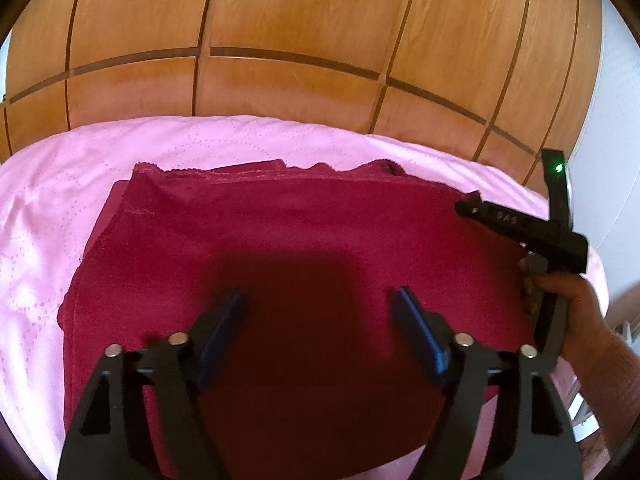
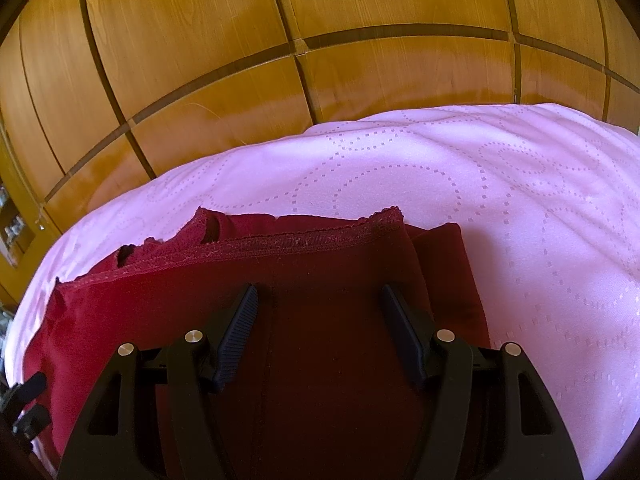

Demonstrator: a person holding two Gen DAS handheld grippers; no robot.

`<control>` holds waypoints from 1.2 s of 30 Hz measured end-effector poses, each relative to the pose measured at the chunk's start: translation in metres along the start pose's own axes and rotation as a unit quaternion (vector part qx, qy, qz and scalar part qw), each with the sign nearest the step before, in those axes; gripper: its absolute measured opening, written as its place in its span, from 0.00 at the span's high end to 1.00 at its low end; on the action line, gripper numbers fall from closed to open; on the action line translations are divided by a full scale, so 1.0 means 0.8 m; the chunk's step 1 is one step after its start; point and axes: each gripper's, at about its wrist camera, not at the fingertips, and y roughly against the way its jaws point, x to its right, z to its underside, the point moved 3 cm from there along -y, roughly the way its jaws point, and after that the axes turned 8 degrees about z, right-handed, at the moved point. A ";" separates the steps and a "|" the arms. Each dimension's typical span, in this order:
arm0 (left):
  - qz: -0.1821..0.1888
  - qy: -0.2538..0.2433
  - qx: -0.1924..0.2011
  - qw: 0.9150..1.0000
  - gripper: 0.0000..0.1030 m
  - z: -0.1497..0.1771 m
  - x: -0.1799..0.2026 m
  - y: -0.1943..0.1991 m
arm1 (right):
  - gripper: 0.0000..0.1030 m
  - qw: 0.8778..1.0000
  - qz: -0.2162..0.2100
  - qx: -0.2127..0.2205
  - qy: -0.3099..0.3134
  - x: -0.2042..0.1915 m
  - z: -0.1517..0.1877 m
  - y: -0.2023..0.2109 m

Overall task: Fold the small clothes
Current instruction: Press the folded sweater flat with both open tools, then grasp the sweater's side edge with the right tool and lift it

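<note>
A dark red garment (image 1: pixel 280 232) is lying flat on the pink bedspread (image 1: pixel 60 200), spreading beneath and ahead of both sets of jaws. The left gripper (image 1: pixel 318 308) and right gripper (image 2: pixel 318 304) are hovering with jaws apart, gripping nothing. Only the left view is showing the person's hand (image 1: pixel 568 304). Wooden wardrobe panels (image 2: pixel 360 80) are standing beyond the bed.

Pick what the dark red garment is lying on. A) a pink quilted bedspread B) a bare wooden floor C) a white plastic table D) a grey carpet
A: the dark red garment is spread flat on a pink quilted bedspread with a dotted stitched pattern, and wooden panelling rises behind the bed.
</note>
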 end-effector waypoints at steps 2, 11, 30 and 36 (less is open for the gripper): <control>0.007 0.001 0.008 1.000 0.56 -0.001 0.002 0.005 | 0.38 1.000 0.001 0.000 0.001 0.000 -0.001 -0.001; -0.007 -0.048 -0.017 0.999 0.70 0.028 0.013 -0.016 | 0.38 1.000 0.003 -0.001 0.003 0.000 -0.001 -0.001; 0.006 -0.048 -0.006 0.999 0.69 0.035 0.003 -0.018 | 0.32 0.995 0.034 0.069 -0.058 0.012 0.016 0.113; 0.017 -0.041 -0.004 0.999 0.65 0.034 0.002 -0.014 | 0.32 0.988 0.025 0.046 -0.148 0.064 0.057 0.168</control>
